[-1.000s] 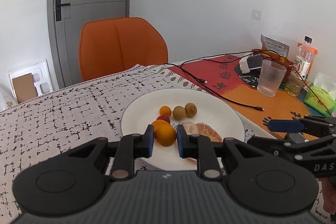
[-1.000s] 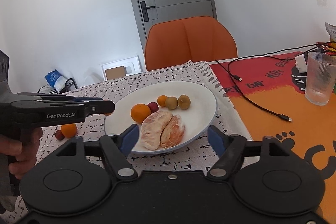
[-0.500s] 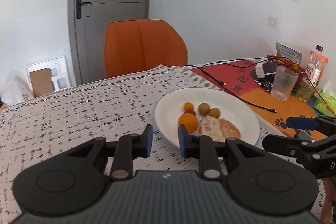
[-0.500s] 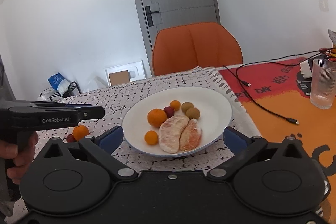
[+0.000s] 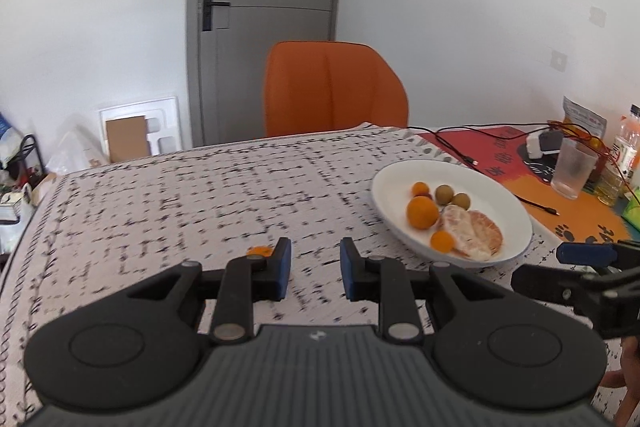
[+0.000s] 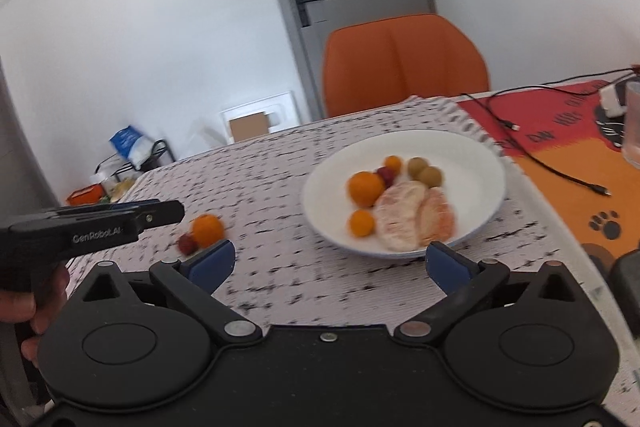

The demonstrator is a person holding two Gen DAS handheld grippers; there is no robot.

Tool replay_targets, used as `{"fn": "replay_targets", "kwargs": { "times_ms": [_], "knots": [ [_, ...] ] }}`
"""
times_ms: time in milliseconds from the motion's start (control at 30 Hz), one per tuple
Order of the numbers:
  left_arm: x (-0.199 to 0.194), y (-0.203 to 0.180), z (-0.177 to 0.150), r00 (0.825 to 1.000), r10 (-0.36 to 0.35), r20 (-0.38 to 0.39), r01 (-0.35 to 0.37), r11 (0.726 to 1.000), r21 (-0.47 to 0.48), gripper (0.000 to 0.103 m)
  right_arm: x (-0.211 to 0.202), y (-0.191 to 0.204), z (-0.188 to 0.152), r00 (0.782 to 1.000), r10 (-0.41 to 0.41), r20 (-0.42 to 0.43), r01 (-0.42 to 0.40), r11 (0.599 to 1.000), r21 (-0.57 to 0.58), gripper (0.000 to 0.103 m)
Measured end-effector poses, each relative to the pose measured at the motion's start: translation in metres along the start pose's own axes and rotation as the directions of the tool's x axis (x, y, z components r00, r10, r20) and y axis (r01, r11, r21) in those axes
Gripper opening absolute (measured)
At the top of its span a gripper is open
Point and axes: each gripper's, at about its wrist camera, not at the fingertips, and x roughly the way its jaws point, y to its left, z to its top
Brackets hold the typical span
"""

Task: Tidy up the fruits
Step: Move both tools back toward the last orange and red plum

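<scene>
A white plate [image 5: 500, 203] [image 6: 460, 163] holds a large orange [image 5: 422, 211], a small orange [image 5: 442, 241], peeled citrus pieces [image 5: 470, 231], two green-brown fruits [image 5: 444, 194] and a red fruit [image 6: 385, 174]. Left of the plate, a loose orange [image 6: 207, 229] and a small red fruit [image 6: 187, 243] lie on the tablecloth. My left gripper [image 5: 314, 255] hovers over the cloth beside that orange [image 5: 259, 251], shut to a narrow gap with nothing in it. My right gripper [image 6: 330, 259] stands wide open and empty just in front of the plate.
An orange chair [image 5: 332, 87] stands at the table's far side. To the right, on the red and orange mat, lie a black cable [image 6: 560, 171], a ribbed glass [image 5: 572, 171], bottles and packets. A person's hand [image 6: 36, 303] grips the left tool.
My left gripper has swung left from over the plate to the bare cloth. The small orange seen between its fingers now lies on the plate. My right jaws have spread wider.
</scene>
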Motion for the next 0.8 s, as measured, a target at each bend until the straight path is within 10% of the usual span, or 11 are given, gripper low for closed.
{"fn": "replay_targets", "kwargs": {
  "times_ms": [333, 800],
  "knots": [
    [-0.030, 0.024, -0.017, 0.997, 0.080, 0.001, -0.080, 0.996, -0.048, 0.063, -0.001, 0.033, -0.007, 0.999, 0.036, -0.007, -0.036, 0.997, -0.061, 0.103],
    [-0.061, 0.063, -0.042, 0.988, 0.156, -0.001, -0.155, 0.980, -0.124, 0.067, 0.001, 0.080, -0.032, 0.997, 0.077, -0.006, -0.077, 0.991, -0.112, 0.103]
  ]
}}
